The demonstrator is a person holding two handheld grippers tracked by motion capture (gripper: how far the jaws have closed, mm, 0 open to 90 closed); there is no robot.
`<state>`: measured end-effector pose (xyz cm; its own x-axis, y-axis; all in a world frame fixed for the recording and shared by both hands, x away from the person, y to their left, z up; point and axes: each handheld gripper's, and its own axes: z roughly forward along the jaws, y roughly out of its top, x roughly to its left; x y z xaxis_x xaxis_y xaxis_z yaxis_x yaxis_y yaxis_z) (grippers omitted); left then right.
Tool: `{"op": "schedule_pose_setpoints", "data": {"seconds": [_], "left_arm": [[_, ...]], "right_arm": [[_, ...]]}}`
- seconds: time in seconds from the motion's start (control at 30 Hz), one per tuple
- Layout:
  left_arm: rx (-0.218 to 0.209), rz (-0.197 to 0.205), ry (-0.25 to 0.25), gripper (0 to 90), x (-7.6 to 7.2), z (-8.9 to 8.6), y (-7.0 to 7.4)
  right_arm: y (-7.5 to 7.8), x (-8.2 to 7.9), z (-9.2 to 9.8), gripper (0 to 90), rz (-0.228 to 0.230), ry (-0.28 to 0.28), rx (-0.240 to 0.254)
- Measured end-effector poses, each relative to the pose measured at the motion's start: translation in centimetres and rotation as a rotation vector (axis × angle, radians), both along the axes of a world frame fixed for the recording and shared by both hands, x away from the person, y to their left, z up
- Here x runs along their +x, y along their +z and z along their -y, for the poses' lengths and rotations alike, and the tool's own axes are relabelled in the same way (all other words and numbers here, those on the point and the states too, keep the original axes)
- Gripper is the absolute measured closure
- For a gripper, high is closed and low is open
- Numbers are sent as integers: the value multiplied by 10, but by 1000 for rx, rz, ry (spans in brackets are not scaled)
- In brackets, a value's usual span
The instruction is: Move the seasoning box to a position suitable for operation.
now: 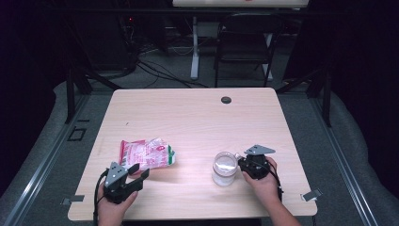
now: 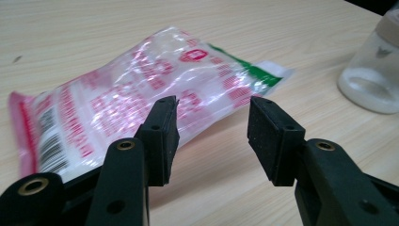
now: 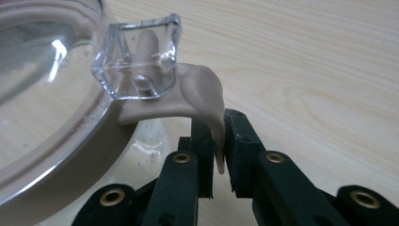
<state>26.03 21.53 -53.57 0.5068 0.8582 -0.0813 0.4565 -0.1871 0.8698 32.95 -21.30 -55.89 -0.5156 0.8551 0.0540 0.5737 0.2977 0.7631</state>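
A clear plastic bag [image 1: 146, 154] with red and green print lies flat on the wooden table [image 1: 188, 113], left of centre. My left gripper [image 1: 139, 170] hovers just in front of it. In the left gripper view the bag [image 2: 141, 89] lies beyond the gripper [image 2: 211, 122], whose jaws stand open with nothing between them. A clear jar [image 1: 224, 167] stands at the front right. My right gripper [image 1: 241, 162] is against its right side. In the right gripper view that gripper [image 3: 217, 136] is shut on the beige tab [image 3: 202, 89] of the jar's lid, beneath a clear latch [image 3: 139, 56].
A black round grommet [image 1: 226, 100] sits in the table near its far edge. Behind the table stand a dark chair [image 1: 244, 42] and a white table leg [image 1: 194, 47] among floor cables. The jar [image 2: 374, 70] shows at the right edge of the left gripper view.
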Motion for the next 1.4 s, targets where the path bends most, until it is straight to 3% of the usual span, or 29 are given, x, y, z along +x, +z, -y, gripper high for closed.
{"op": "schedule_pose_setpoints", "data": {"seconds": [0.23,0.27,0.33,0.47,0.63,0.9,1.07,1.23,1.33,1.4], "left_arm": [[10,14,-85,541,8,25,0],[13,8,-107,552,10,30,0],[17,2,-135,573,12,34,0],[23,-4,-149,615,15,40,2],[-9,-20,-191,619,20,50,2],[7,-13,-268,590,20,71,1],[45,-21,-304,555,20,84,1],[45,-24,-317,593,19,92,-1],[69,-19,-315,624,19,93,-2],[59,-36,-319,631,19,93,-3]], "right_arm": [[0,-20,-8,814,7,39,-6],[1,-27,-9,796,14,43,31],[3,-33,-8,784,33,51,53],[5,-41,-4,786,45,69,54],[6,-49,-4,775,46,82,38],[8,-68,-12,736,57,123,13],[8,-73,-20,745,68,142,3],[8,-73,-26,765,93,156,-32],[7,-69,-28,773,101,144,-24],[6,-67,-29,774,106,143,-21]]}}
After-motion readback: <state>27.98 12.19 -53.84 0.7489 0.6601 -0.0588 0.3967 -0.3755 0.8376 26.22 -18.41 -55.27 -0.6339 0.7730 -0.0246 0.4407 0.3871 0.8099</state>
